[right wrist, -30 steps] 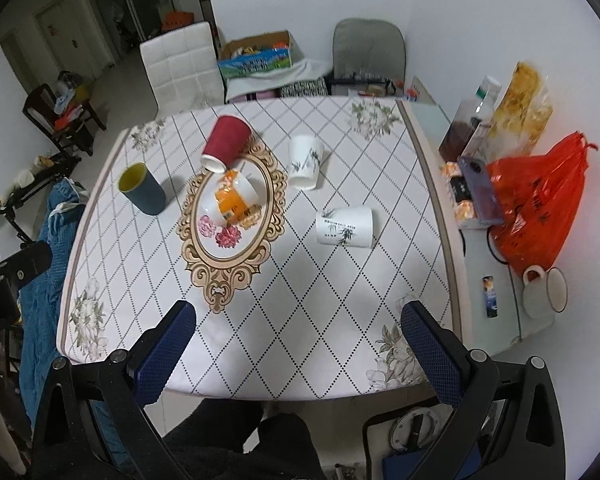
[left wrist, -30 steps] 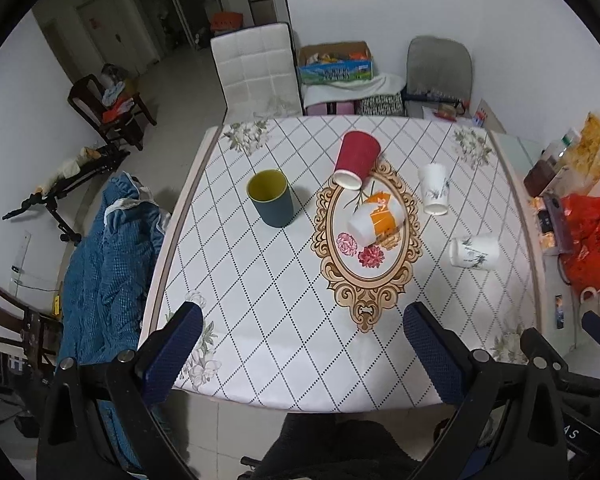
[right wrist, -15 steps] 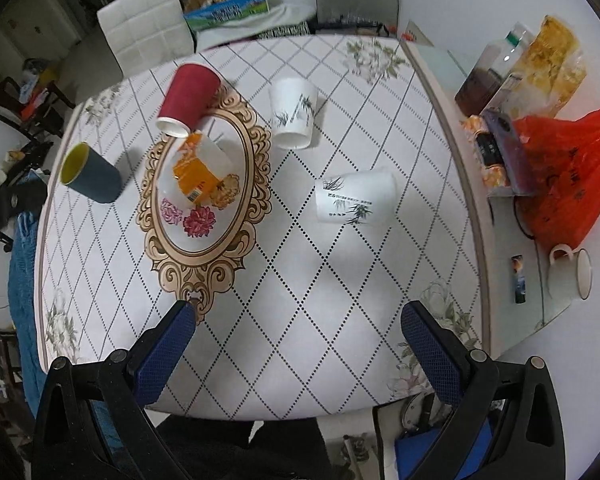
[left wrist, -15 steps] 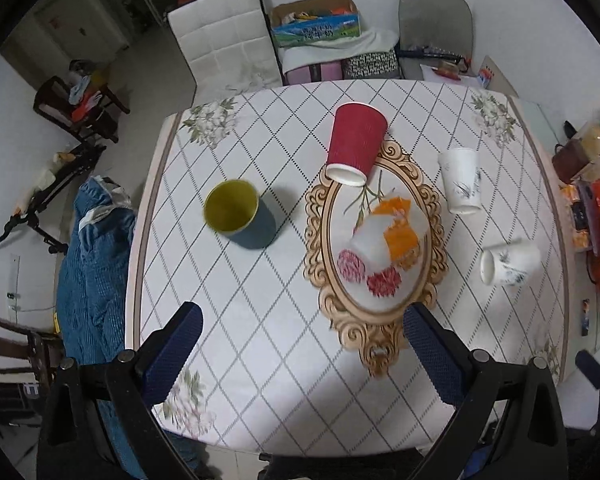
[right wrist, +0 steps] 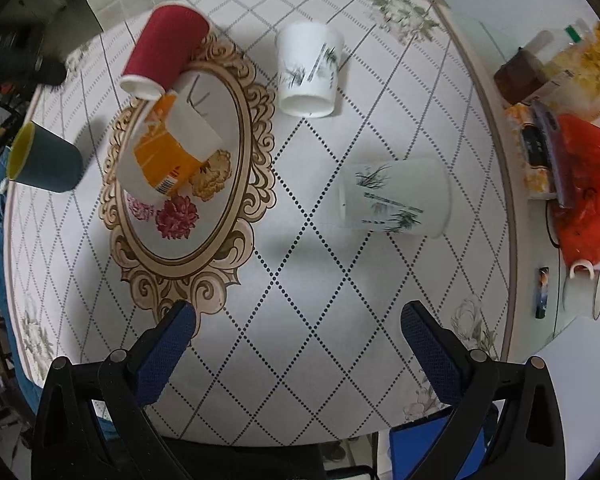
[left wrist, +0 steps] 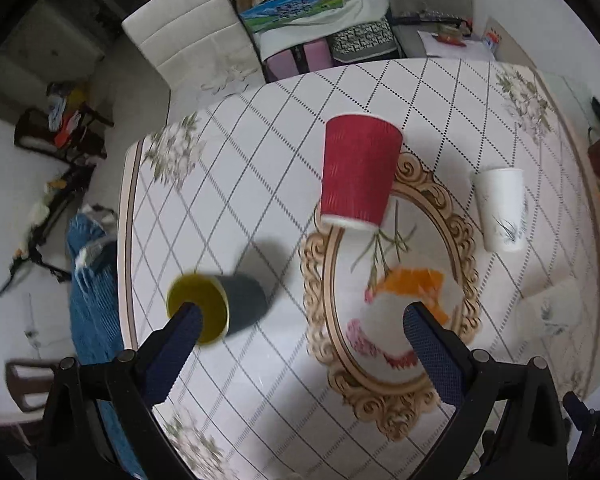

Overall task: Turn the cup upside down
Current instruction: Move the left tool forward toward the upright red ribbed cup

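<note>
Several cups are on the table. A dark teal cup with a yellow inside [left wrist: 220, 306] [right wrist: 44, 162] stands upright at the left. A red paper cup [left wrist: 358, 172] [right wrist: 164, 52] stands upside down at the back. An orange-and-white cup [right wrist: 172, 156] [left wrist: 416, 292] stands inverted on the oval pattern. A white bamboo-print cup [right wrist: 308, 70] [left wrist: 500, 208] stands upside down; another [right wrist: 396, 200] lies on its side. My left gripper [left wrist: 300, 320] is open above the table, its left fingertip over the teal cup's rim. My right gripper [right wrist: 298, 316] is open, above the table in front of the lying cup.
The table's right edge holds a red plastic bag [right wrist: 584, 192], snack packets [right wrist: 580, 56], a white mug [right wrist: 586, 292] and a lighter [right wrist: 542, 292]. A white chair [left wrist: 196, 52] and a box-laden seat stand behind the table. Blue cloth [left wrist: 94, 280] hangs at the left.
Both grippers have moved forward and lower over the table, so the cups look larger. The left one has closed in on the teal cup. No cup has moved.
</note>
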